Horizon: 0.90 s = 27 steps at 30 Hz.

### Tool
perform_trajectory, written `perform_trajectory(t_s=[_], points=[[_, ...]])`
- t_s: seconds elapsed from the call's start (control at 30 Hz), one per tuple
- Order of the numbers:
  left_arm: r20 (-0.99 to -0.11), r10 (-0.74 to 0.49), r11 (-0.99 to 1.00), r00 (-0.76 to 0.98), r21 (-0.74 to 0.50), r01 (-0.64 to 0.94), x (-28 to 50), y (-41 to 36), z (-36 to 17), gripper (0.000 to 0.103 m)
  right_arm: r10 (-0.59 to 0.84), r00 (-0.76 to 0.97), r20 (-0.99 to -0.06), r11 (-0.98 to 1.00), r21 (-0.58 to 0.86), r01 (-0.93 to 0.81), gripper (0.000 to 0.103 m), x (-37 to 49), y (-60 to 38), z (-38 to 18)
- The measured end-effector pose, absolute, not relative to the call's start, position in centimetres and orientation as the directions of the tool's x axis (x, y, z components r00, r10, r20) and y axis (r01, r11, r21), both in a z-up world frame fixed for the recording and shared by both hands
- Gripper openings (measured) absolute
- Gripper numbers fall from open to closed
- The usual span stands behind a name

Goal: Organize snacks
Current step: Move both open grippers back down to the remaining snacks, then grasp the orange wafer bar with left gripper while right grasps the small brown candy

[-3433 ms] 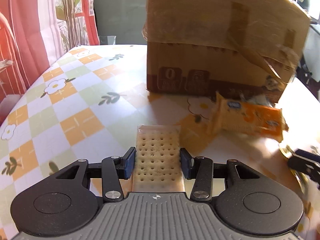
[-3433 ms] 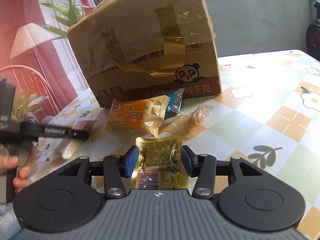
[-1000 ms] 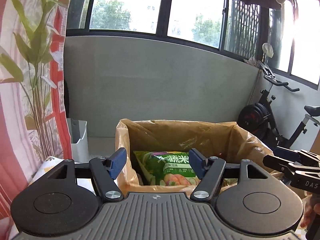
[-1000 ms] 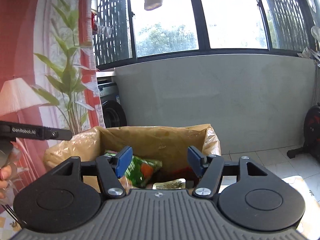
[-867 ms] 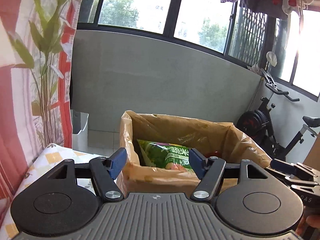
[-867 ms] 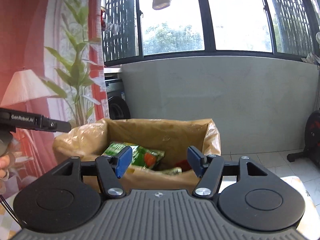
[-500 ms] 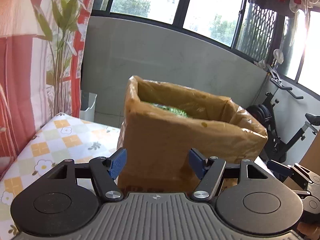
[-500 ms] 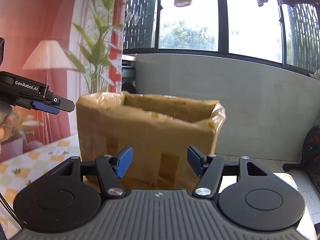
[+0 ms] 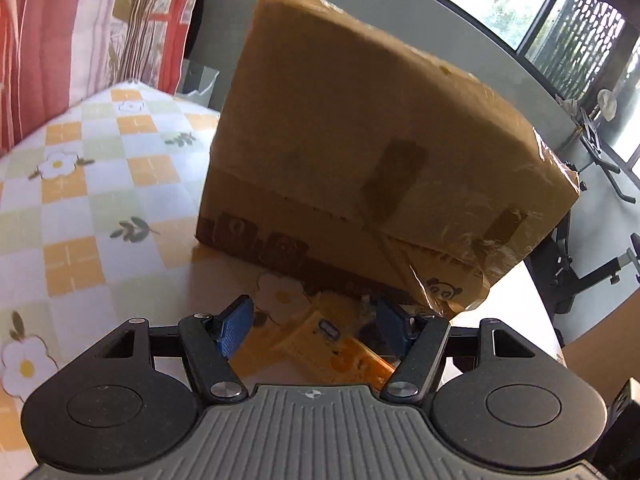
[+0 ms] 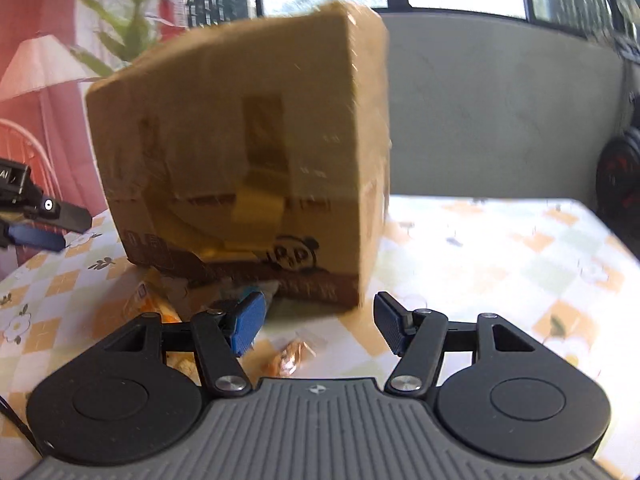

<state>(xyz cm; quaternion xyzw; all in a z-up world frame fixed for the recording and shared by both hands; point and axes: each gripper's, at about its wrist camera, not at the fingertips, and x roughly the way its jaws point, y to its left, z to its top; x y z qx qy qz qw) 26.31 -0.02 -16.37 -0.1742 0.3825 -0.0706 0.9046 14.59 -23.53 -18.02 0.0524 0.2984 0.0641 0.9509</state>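
Now, both your grippers are empty, jaws standing apart with nothing between the pads. Your left gripper tilts down toward the orange snack packet, which lies on the checked tablecloth at the foot of the cardboard box, at about 6 o'clock from it in the left view. That packet looks light, crinkly and a bit slick, probably with brittle biscuits inside, so take it across its narrow width near the middle and squeeze gently.

Your right gripper also points down and forward, over a small wrapped sweet lying just at 7 o'clock of its midpoint, near the left pad. It seems tiny, light and easy to flick away; pinch the body, not the twisted ends. A blue-wrapped snack sits against the box base behind the left pad, but the blur hides its details
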Motion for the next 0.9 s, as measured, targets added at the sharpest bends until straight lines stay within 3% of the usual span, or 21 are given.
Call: perform_trajectory(t_s=[0.17, 0.67, 0.8, 0.9], points=[[-0.697, -0.212, 0.946, 0.684, -0.322, -0.034, 26.5, -1.9, -17.8, 0.07, 0.132, 0.81, -0.572, 0.988, 0.141, -0.061, 0.057, 13.9, -24.0, -19.0], [-0.781, -0.121, 0.972, 0.613, -0.22, -0.088, 27.7, -6.4, -21.8, 0.069, 0.182, 0.8, -0.572, 0.973, 0.222, -0.062, 0.058, 13.7, -25.0, -19.1], [-0.775, -0.044, 0.993, 0.63, -0.106, -0.06, 26.7, -6.4, -22.0, 0.044, 0.198, 0.786, -0.585, 0.976, 0.189, -0.105, 0.058, 13.9, -24.1, -19.2], [-0.764, -0.034, 0.994, 0.645, -0.094, -0.059, 26.1, -5.5, -22.1, 0.042, 0.187, 0.784, -0.592, 0.981, 0.152, -0.119, 0.058, 13.9, -23.4, -19.3]])
